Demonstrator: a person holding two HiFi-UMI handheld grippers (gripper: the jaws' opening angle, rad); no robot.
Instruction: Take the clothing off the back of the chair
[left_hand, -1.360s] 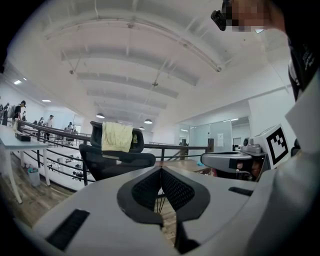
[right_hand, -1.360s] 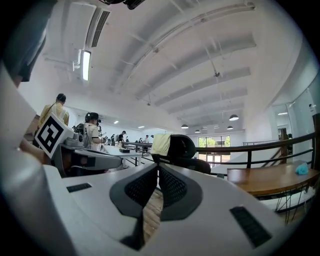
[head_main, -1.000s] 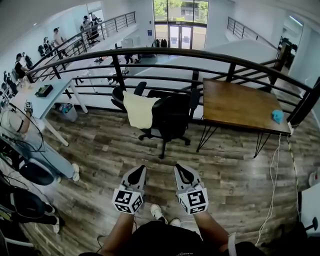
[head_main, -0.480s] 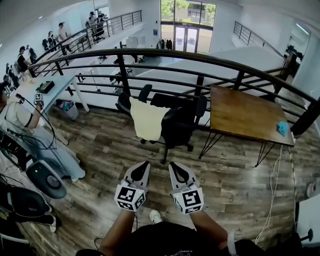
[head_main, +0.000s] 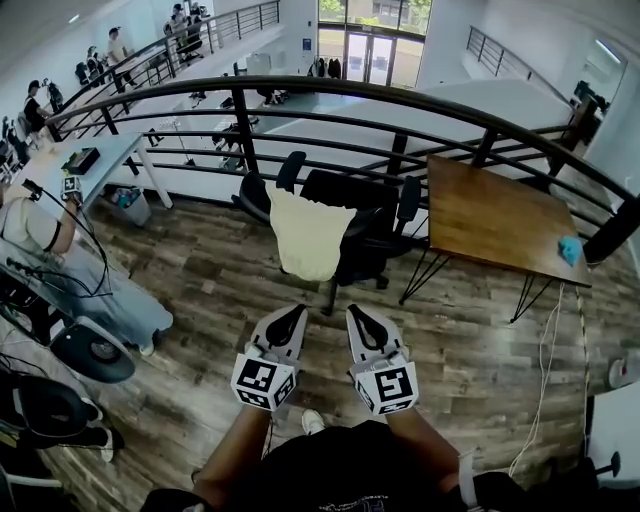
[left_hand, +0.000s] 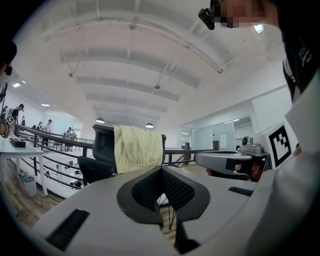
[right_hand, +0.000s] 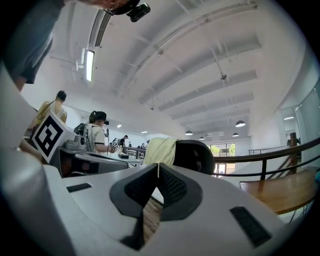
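A pale yellow garment (head_main: 308, 232) hangs over the back of a black office chair (head_main: 370, 222) in front of the railing. Both grippers are held side by side in front of me, pointing level at the chair and well short of it. My left gripper (head_main: 291, 313) has its jaws shut with nothing between them. My right gripper (head_main: 356, 312) is also shut and empty. In the left gripper view the garment (left_hand: 137, 148) shows just above the shut jaw tips (left_hand: 161, 168). The right gripper view shows the garment (right_hand: 160, 150) and chair back (right_hand: 197, 155) beyond its tips (right_hand: 158, 165).
A black curved railing (head_main: 400, 100) runs behind the chair. A wooden table (head_main: 490, 215) with a small blue object (head_main: 570, 248) stands at the right. A white desk (head_main: 90, 165) and a seated person (head_main: 40, 225) are at the left. A cable (head_main: 545, 380) lies on the floor.
Both grippers and the head camera have advanced toward the chair, so chair and garment look nearer. Both jaws stay shut and empty.
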